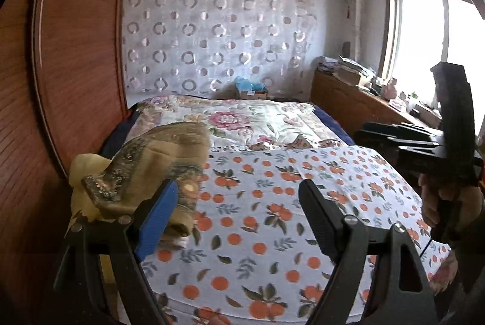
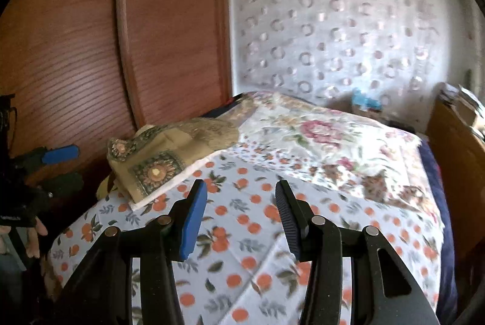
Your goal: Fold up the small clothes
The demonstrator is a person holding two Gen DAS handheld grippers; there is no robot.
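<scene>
Both grippers are up over the bed with nothing in them. The left gripper [image 1: 239,214] has its jaws spread wide apart, just the orange-print sheet [image 1: 272,203] showing in the gap. Its blue pad [image 1: 159,219] overlaps the near end of the cloth in the left wrist view, but nothing is pinched, and I can't tell if it even touches. The right gripper [image 2: 241,219] has its jaws partway apart, a narrower gap, also empty, with only the sheet [image 2: 242,249] between them.

The folded cloth [image 2: 169,155] sits at the left edge of the bed, right by the wooden wardrobe [image 2: 166,37]. It's a tan, olive-ish piece with a dark patterned border and sunflower squares on it, one sunflower facing up near the front corner. It looks folded into a flattish stack with a white layer poking out underneath along the near edge. Something pale yellow [image 1: 88,164] bulges out beside it, off the bed's edge; can't make out what.

Further back a floral quilt [image 2: 318,137] covers the far half of the bed. In the left wrist view a hand [image 1: 442,203] holding the other gripper shows at the right edge.
</scene>
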